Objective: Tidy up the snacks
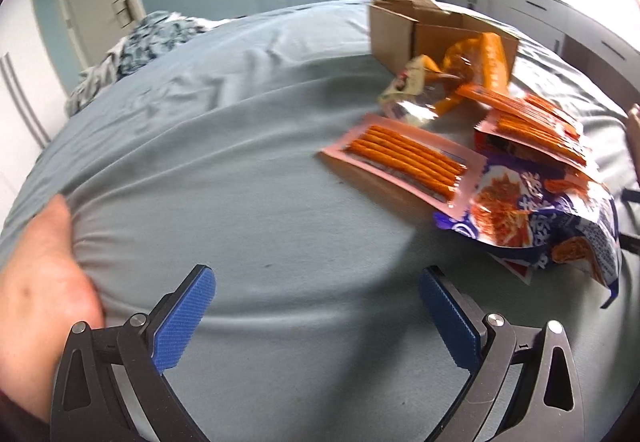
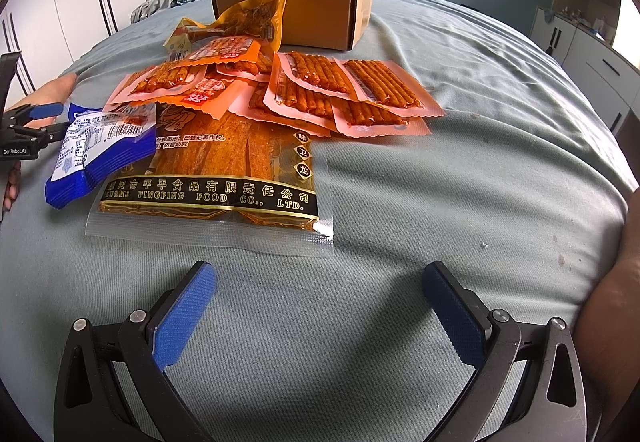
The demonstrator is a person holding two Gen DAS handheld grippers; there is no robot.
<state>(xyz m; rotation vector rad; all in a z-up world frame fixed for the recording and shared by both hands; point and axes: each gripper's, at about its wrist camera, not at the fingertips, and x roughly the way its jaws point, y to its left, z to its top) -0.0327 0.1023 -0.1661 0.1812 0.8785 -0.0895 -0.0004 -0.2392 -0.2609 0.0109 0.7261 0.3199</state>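
Snack packets heaped on a bed, both grippers empty.

The left gripper [image 1: 318,288] and right gripper [image 2: 319,284] hover over the grey bedsheet [image 2: 460,169] with jaws spread wide, holding nothing. The snack packets [image 2: 280,93] lie overlapping in a pile in front of an open cardboard box [image 2: 324,15], a blue packet [image 2: 100,145] at the pile's left edge and a large clear packet [image 2: 224,177] nearest the right gripper.

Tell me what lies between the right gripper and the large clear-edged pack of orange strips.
Only bare grey-blue bedsheet separates the open right gripper from the pack, shown in the right wrist view.
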